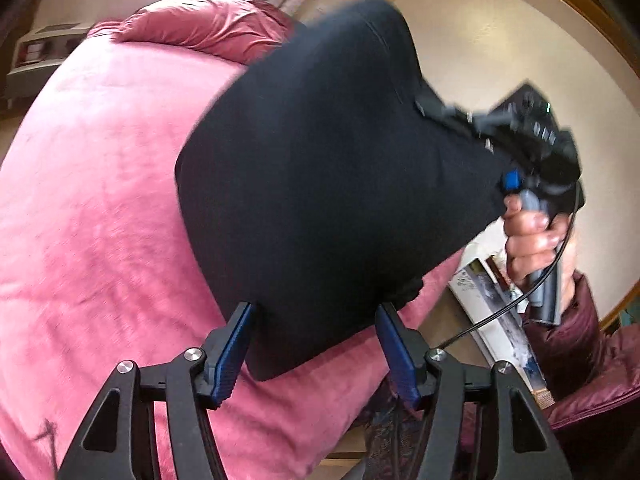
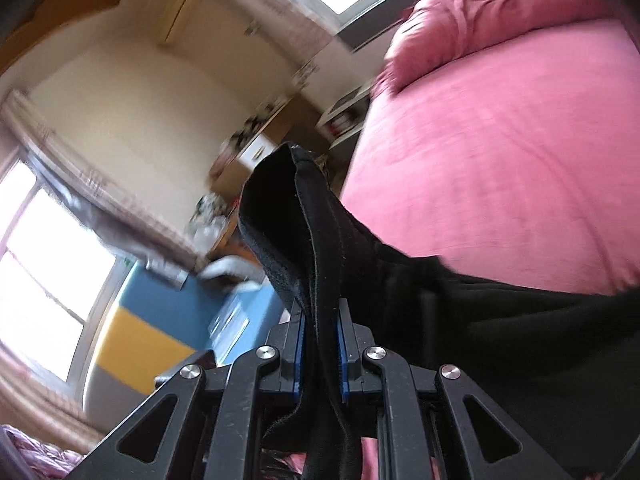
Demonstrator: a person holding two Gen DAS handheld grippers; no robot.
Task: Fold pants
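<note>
Black folded pants (image 1: 320, 168) hang partly lifted over the pink bed (image 1: 100, 200). Their right corner is pulled up by my right gripper (image 1: 505, 184), which a person's hand (image 1: 528, 240) holds. In the right wrist view that gripper (image 2: 320, 320) is shut on a thick black edge of the pants (image 2: 304, 216), which stands up between the blue pads. My left gripper (image 1: 316, 320) is open at the pants' lower edge. The cloth lies between its spread fingertips, and the pads do not press on it.
A crumpled red duvet (image 1: 208, 20) lies at the bed's far end (image 2: 500, 8). A framed picture (image 1: 496, 312) leans by the wall right of the bed. A low shelf (image 1: 44, 48) stands beyond the bed. A window (image 2: 44, 272) and a blue and yellow cabinet (image 2: 168, 320) show at the left.
</note>
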